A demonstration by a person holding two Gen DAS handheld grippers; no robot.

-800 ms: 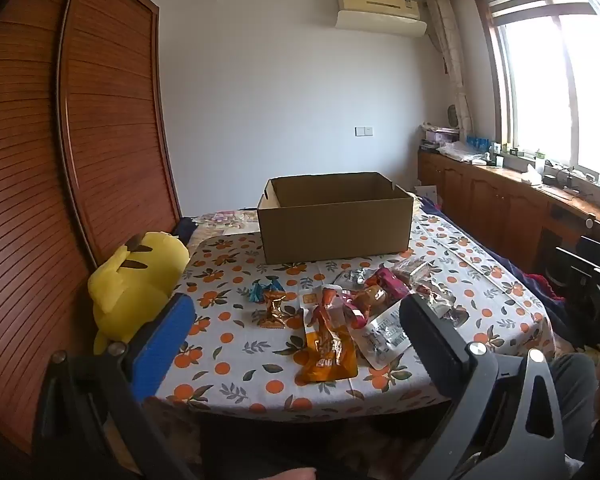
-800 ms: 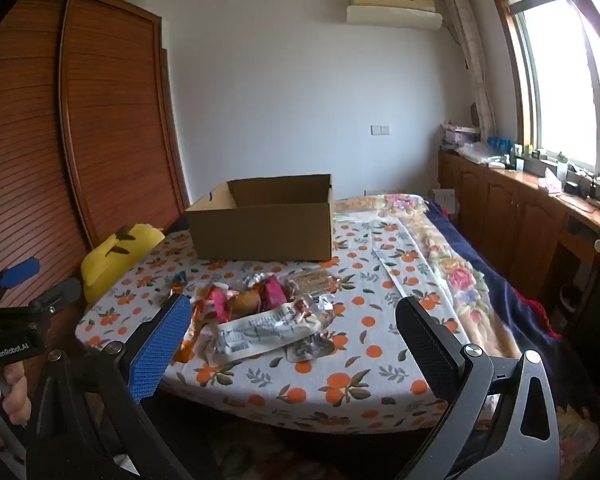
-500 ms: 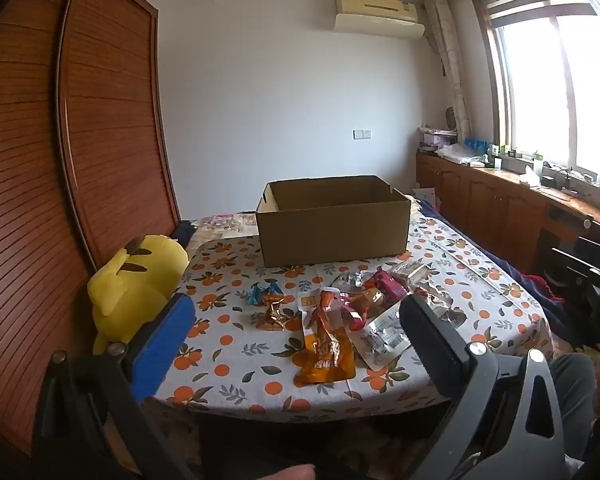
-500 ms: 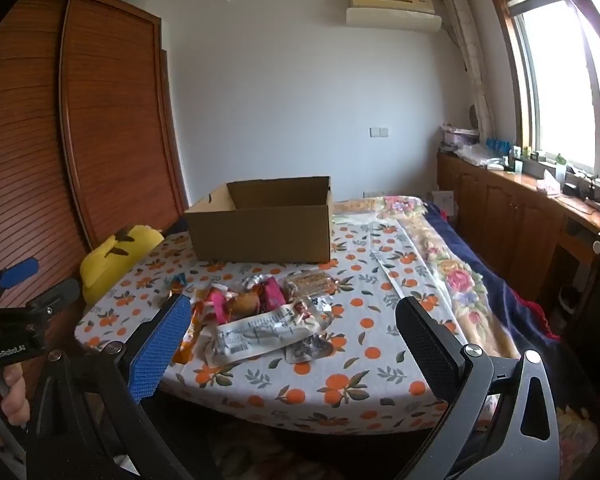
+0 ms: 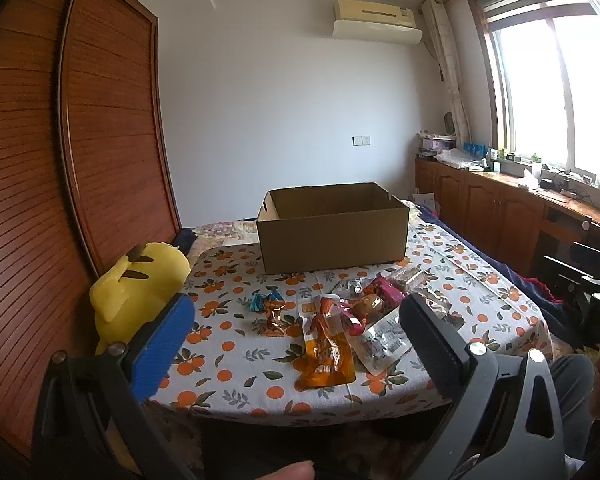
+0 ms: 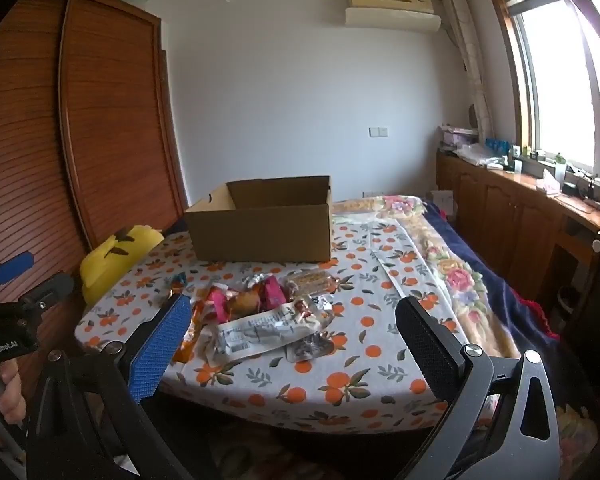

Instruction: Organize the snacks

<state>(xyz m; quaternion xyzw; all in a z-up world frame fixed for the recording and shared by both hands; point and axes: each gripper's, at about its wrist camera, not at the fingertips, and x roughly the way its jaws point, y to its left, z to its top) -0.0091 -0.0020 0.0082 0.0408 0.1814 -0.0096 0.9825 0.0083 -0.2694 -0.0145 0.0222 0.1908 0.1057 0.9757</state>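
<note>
Both the left claw (image 5: 296,344) and right claw (image 6: 292,344) gaped wide and empty short of the snack packets (image 5: 352,320) heaped on the counter (image 5: 228,344) before the cardboard box (image 5: 332,232); light, crinkly, probably slippery, best pinched at a sealed edge.

One box (image 5: 332,236) stands on one table (image 5: 236,356). One plush (image 5: 136,284) sits beside it. The snacks (image 5: 352,320) lie in one heap; roughly eight or nine packets, though overlap hides the exact count: one orange pouch (image 5: 326,354), one white pack (image 5: 384,342), one small blue-and-orange pair (image 5: 266,308). Two grippers: left (image 5: 296,344), right (image 6: 292,346).
</note>
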